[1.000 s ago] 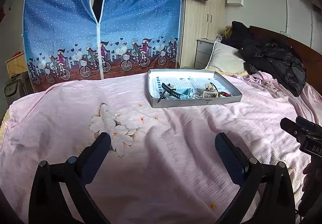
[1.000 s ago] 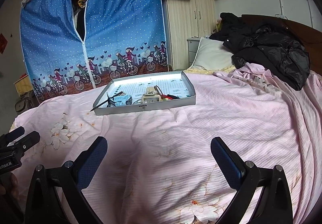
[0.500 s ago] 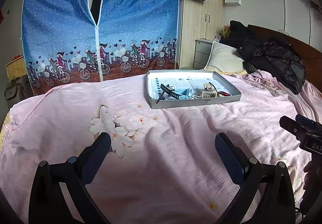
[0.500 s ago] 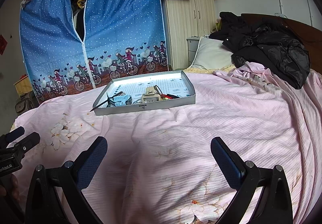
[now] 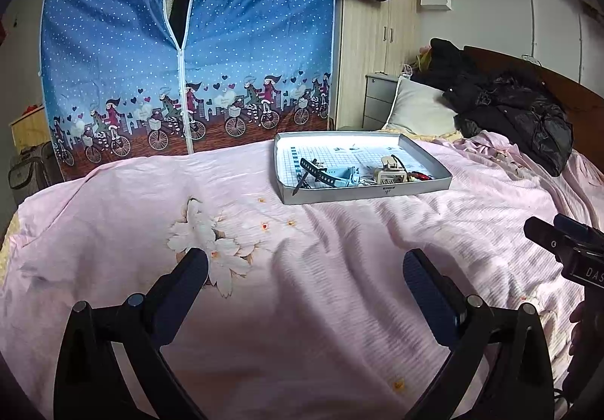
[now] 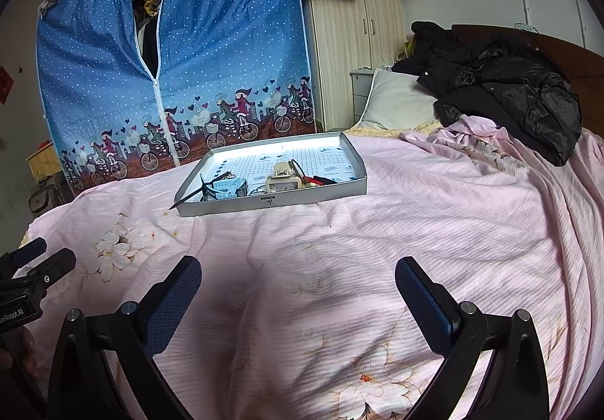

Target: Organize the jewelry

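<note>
Evidently both the left gripper [image 5: 305, 270] and right gripper [image 6: 298, 278] hover spread wide and empty over the bed [image 6: 434, 216]. Jewelry pieces lie jumbled in the tray [image 6: 302, 195], well apart, so either could reach them.

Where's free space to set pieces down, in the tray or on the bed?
The tray is crowded along its near wall: blue watch, cream box, red bits. Its far gridded half is bare. The pink bedspread between the tray and both open claws, left and right, is free. The black jackets crowd the headboard end.
</note>
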